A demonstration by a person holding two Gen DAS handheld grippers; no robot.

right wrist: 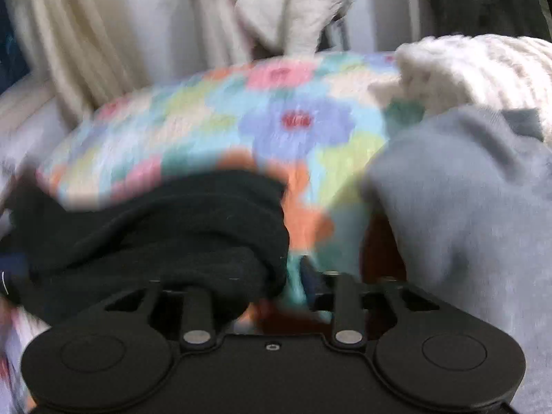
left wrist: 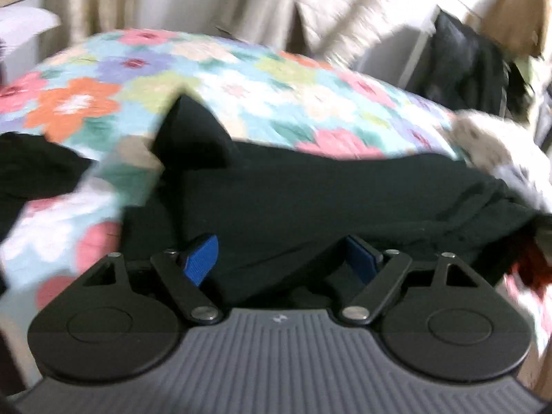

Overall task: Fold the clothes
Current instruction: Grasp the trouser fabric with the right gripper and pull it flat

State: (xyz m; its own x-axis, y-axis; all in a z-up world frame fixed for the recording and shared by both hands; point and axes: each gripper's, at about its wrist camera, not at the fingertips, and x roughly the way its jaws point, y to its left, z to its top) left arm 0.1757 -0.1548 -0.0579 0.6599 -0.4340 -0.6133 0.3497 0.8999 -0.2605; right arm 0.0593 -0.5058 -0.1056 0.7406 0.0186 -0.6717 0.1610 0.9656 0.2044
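- The left gripper [left wrist: 284, 258] is wide open over the black cloth [left wrist: 310, 200] near the bed's [left wrist: 241, 79] edge; it may grab nothing.
- The right gripper [right wrist: 276, 283] is blurry; I cannot tell its hold, so cloth could slip.

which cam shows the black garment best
The left wrist view. There the black garment lies spread across the floral bedspread, most of its outline visible, with one corner peaked up. The right wrist view shows only a blurred, bunched end of it at that gripper's fingers.
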